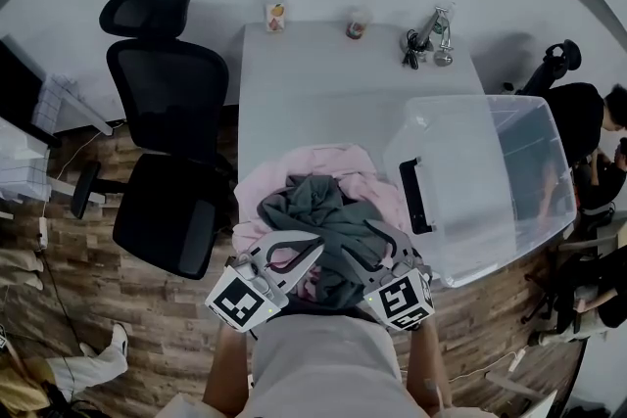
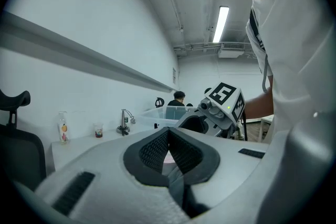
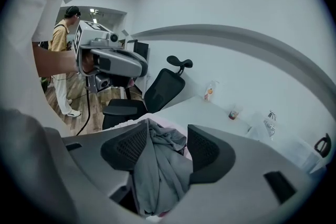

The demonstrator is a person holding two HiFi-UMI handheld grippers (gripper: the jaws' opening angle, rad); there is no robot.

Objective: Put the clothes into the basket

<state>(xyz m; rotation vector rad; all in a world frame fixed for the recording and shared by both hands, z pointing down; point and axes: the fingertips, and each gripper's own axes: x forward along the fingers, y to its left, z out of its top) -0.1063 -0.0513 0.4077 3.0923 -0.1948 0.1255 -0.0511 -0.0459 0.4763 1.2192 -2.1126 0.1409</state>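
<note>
Your left gripper (image 2: 168, 132): jaws closed, pinching grey top (image 1: 318, 210). Your right gripper (image 3: 167, 132): jaws part open, top loose between. Top on pink garment (image 1: 338, 162), table (image 1: 323, 83) edge, beside basket (image 1: 470, 201).

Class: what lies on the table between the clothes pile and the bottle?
Nothing: bare table separates the clothes pile from the bottle, shown in the head view.
</note>
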